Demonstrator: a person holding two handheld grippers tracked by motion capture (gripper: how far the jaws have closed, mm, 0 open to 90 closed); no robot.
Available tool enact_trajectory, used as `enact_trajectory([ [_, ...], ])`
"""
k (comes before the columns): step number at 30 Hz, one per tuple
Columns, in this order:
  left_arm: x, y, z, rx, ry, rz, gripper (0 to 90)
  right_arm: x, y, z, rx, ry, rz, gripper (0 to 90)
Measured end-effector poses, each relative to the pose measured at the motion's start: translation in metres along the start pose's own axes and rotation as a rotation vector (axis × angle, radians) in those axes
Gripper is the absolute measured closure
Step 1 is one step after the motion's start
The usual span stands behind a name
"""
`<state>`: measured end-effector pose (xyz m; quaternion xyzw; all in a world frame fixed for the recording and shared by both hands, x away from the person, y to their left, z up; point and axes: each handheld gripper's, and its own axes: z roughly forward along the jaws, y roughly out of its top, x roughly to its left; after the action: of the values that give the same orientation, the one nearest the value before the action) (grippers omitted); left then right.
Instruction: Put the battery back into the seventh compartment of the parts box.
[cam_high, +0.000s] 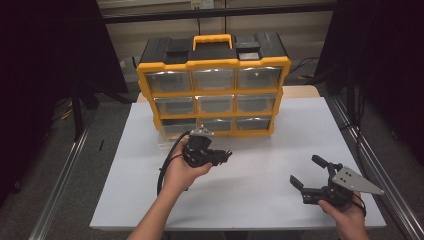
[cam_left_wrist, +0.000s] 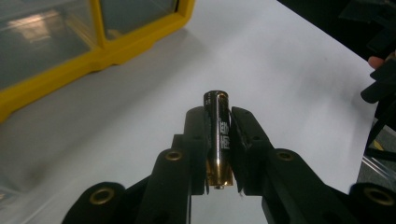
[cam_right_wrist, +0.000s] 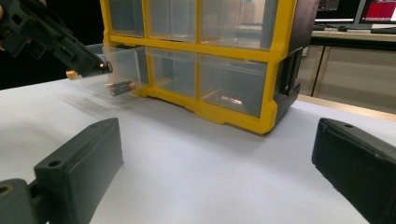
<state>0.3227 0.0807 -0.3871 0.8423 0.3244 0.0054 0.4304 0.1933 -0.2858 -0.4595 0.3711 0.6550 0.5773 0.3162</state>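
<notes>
Left gripper (cam_left_wrist: 217, 140) clamped on a black-and-gold cylindrical battery (cam_left_wrist: 219, 135) above the white worktop (cam_high: 260, 165); right gripper (cam_high: 310, 175) wide open (empty), resting apart.

yellow-and-black drawer cabinet (cam_high: 213, 85) standing on white table (cam_high: 280, 165), second battery (cam_right_wrist: 120, 87) in its pulled-out bottom drawer (cam_right_wrist: 122, 63)

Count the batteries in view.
2: one battery clamped in the left claw; another battery lying in the pulled-out bottom drawer. More may be hidden.
</notes>
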Motion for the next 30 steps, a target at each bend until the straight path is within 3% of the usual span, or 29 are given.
enact_trajectory([
  [14, 0.026, 0.011, -0.033, -0.067, 0.063, -0.051, 77.4, 0.001, 0.0, 0.001, 0.002, 0.004, 0.002, 1.7],
  [23, 0.04, 0.013, -0.051, -0.08, 0.107, -0.061, 77.3, 0.0, 0.0, 0.002, 0.004, 0.004, -0.002, 1.7],
  [30, 0.055, 0.012, -0.068, -0.103, 0.154, -0.096, 77.4, 0.0, 0.0, 0.002, 0.005, 0.005, -0.001, 1.7],
])
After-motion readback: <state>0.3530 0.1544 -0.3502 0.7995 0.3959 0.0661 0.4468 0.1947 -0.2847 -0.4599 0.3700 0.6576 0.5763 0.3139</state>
